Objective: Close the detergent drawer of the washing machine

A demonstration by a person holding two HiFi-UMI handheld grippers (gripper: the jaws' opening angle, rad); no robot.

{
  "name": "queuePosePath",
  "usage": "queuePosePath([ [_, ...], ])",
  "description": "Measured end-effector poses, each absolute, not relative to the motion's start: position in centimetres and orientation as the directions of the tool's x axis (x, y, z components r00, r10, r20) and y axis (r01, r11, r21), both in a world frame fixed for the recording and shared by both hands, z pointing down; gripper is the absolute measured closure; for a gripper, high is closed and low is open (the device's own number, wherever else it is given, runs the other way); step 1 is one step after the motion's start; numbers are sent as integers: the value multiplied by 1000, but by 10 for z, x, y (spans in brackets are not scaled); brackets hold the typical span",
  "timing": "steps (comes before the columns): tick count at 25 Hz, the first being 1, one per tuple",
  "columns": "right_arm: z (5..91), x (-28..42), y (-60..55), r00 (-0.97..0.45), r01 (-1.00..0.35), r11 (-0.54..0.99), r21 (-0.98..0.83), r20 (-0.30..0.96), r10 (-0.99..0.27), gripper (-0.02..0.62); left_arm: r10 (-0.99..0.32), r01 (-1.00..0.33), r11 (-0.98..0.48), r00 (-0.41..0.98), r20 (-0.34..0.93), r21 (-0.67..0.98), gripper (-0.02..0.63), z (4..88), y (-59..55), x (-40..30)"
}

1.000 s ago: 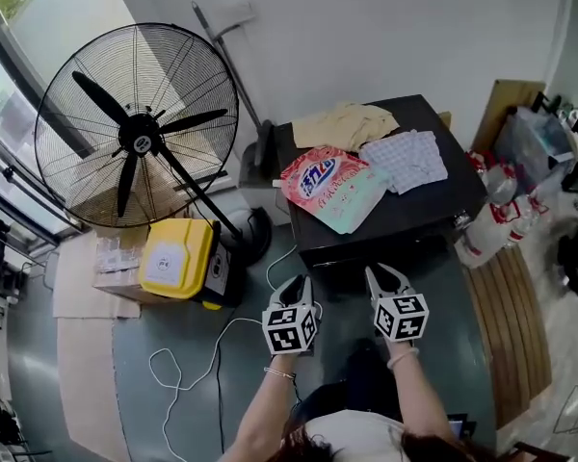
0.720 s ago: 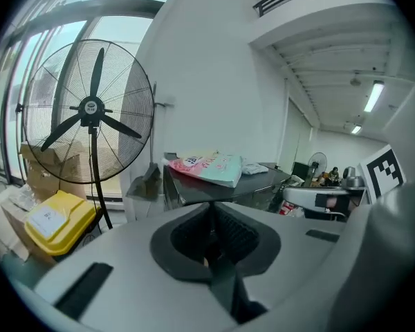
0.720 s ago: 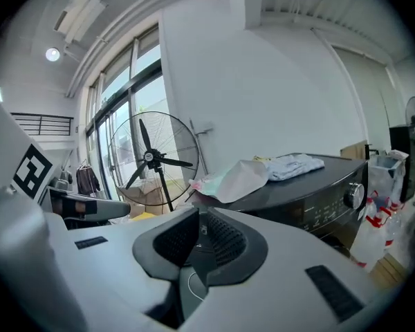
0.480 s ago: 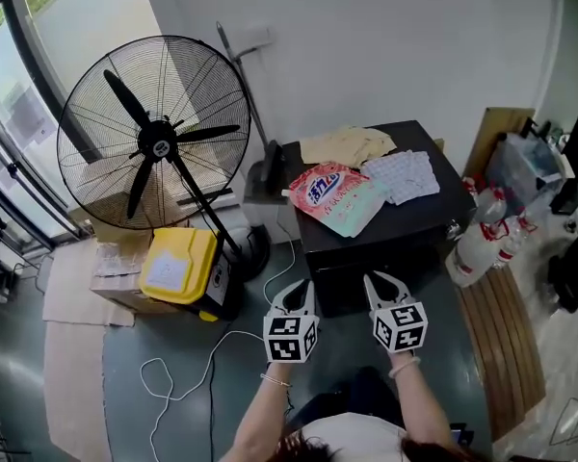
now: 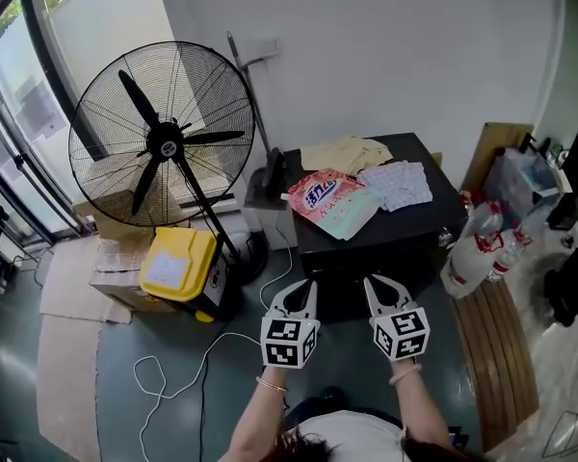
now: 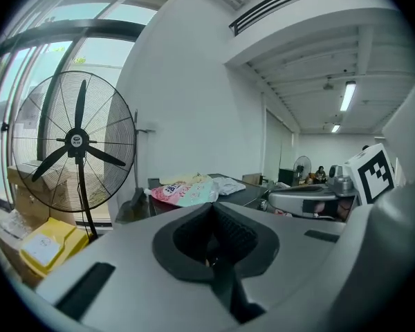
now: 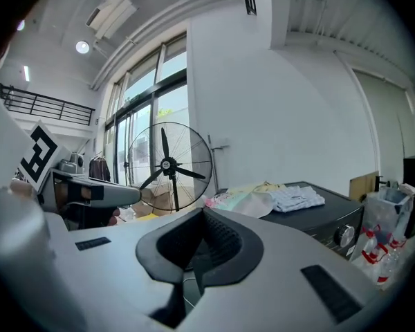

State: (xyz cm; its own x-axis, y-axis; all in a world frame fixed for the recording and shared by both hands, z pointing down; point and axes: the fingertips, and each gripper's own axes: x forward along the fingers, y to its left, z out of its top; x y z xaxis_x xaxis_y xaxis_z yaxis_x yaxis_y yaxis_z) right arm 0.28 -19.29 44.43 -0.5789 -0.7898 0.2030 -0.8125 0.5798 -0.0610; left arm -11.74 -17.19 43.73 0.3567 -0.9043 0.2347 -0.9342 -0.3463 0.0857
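Note:
The black washing machine [image 5: 385,237] stands against the wall ahead of me, its front mostly hidden from the head view; I cannot make out its detergent drawer. A pink detergent bag [image 5: 332,200] and folded clothes [image 5: 397,183] lie on its top. My left gripper [image 5: 303,287] and right gripper [image 5: 377,284] hang side by side in the air before the machine's front, apart from it. Both are shut with nothing between the jaws; the right jaws have just been closing. In the left gripper view the jaws [image 6: 211,207] meet below the machine top [image 6: 245,194]. The right gripper [image 7: 202,213] shows the machine's knob [image 7: 344,235].
A large standing fan [image 5: 164,142] is at the left, with a yellow box [image 5: 178,263] at its foot and a white cable [image 5: 188,364] across the floor. Plastic bottles [image 5: 482,253] and a wooden pallet [image 5: 501,354] lie right of the machine. Cardboard [image 5: 67,287] covers the floor at far left.
Both grippers' jaws have come together from slightly apart. Both hands and the head camera have risen, so the machine and fan look smaller and further off.

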Motion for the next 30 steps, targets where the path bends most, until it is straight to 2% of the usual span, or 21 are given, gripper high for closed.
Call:
queuePosePath([
  [17, 399, 42, -134, -640, -761, 649, -3, 166, -750, 568, -937, -952, -301, 307, 166, 64, 588, 388, -112, -64],
  [30, 388, 62, -100, -652, -751, 660, -10, 167, -740, 568, -947, -960, -275, 280, 160, 50, 588, 377, -74, -41],
])
